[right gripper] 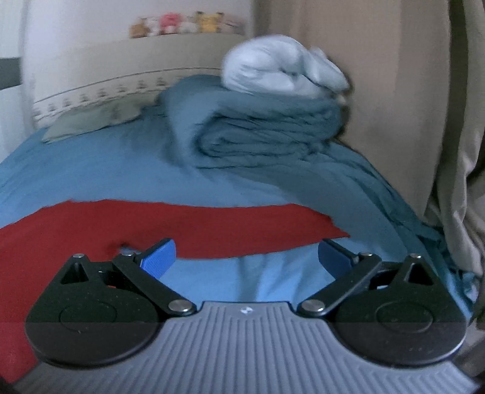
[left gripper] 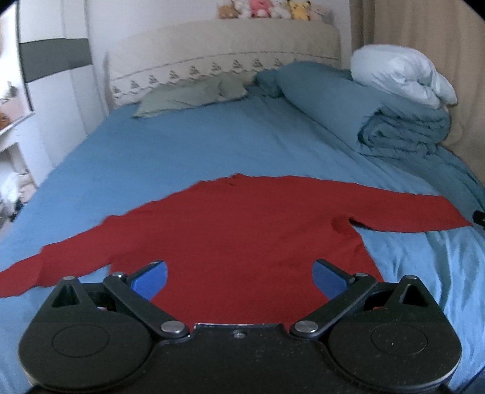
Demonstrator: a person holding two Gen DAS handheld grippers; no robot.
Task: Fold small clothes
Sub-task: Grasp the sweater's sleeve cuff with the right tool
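Note:
A red long-sleeved top [left gripper: 236, 224] lies flat on the blue bed sheet [left gripper: 188, 151], both sleeves spread out to the sides. My left gripper [left gripper: 239, 274] hovers open over the top's lower body, blue pads wide apart with nothing between them. In the right wrist view the top's right sleeve [right gripper: 230, 227] stretches across the sheet [right gripper: 127, 172], its cuff ending near the right. My right gripper [right gripper: 247, 257] is open just in front of that sleeve, above bare sheet.
A folded teal duvet [left gripper: 385, 121] with a white pillow [left gripper: 403, 75] on top lies at the bed's right side. A grey-green pillow [left gripper: 188, 97] rests by the headboard [left gripper: 224, 57], plush toys [left gripper: 266, 8] above. A beige curtain [right gripper: 409, 106] hangs on the right.

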